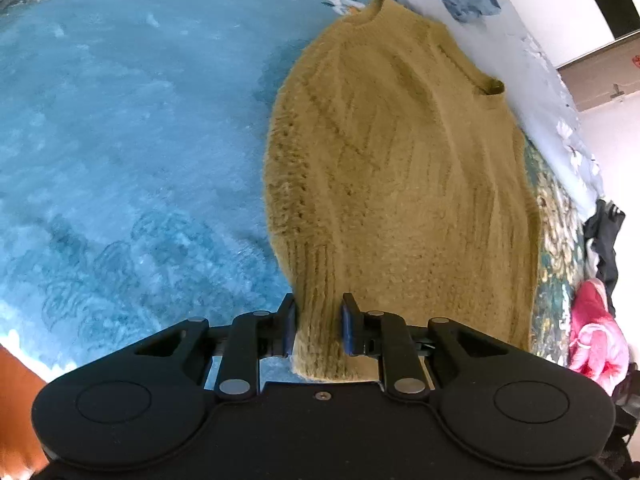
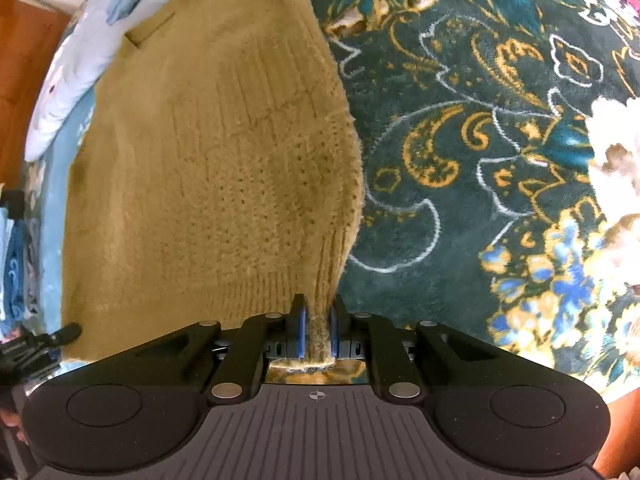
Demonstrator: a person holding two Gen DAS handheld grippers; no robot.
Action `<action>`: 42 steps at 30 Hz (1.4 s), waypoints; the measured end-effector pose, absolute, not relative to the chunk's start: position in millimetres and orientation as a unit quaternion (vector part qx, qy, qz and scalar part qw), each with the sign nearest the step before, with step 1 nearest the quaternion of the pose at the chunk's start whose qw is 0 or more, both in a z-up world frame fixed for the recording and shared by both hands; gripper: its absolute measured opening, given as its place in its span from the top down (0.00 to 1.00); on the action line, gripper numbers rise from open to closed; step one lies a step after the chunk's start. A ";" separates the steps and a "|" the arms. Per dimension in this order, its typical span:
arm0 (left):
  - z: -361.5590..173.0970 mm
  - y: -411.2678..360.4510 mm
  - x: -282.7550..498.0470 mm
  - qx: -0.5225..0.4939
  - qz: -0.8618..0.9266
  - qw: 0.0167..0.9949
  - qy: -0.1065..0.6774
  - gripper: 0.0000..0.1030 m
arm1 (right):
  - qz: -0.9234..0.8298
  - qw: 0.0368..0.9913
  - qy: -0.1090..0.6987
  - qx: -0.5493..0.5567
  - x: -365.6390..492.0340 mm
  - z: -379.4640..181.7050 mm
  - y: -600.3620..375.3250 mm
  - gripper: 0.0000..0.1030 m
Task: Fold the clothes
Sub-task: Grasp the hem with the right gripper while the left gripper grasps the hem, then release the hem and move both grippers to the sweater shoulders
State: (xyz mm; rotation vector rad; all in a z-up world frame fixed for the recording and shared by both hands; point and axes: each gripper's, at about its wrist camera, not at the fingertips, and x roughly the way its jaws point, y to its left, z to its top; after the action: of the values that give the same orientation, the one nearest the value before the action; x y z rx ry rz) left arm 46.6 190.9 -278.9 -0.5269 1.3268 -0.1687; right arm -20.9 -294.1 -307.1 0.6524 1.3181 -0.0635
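Mustard knit sweater (image 1: 400, 168); teal blanket (image 2: 460, 140), gold-white floral pattern.

Your left gripper (image 1: 319, 322), a black two-finger tool with blue pads, points steeply downward, its jaws pinched on the ribbed hem corner of the mustard-yellow knitted sweater (image 1: 400, 160). Your right gripper (image 2: 318, 330), of the same build, points equally steeply down, its jaws drawn nearly together on the opposite hem corner, the knit squeezed thin between the pads.
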 end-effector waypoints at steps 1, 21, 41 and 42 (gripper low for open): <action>-280.4 189.9 45.2 -0.233 -0.070 0.753 0.611 0.79 | -0.028 0.740 0.603 0.297 -19.6 -308.6 -294.7 0.91; -309.3 197.6 57.5 -0.222 -0.084 0.735 0.635 0.43 | -0.049 0.716 0.643 0.269 5.3 -326.4 -284.0 0.85; -218.6 131.5 328.3 0.023 -0.279 0.841 0.463 0.22 | 0.051 0.861 0.506 -0.007 244.2 -210.2 -266.4 0.47; -219.3 121.7 340.9 0.046 -0.296 0.837 0.458 0.22 | 0.060 0.861 0.505 -0.020 257.5 -209.6 -266.3 0.47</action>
State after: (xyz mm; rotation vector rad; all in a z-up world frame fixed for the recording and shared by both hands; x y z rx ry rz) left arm 340.9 121.7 -219.3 0.0979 0.9695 -0.6258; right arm 257.5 -266.3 -209.7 -0.0429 1.0594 0.1259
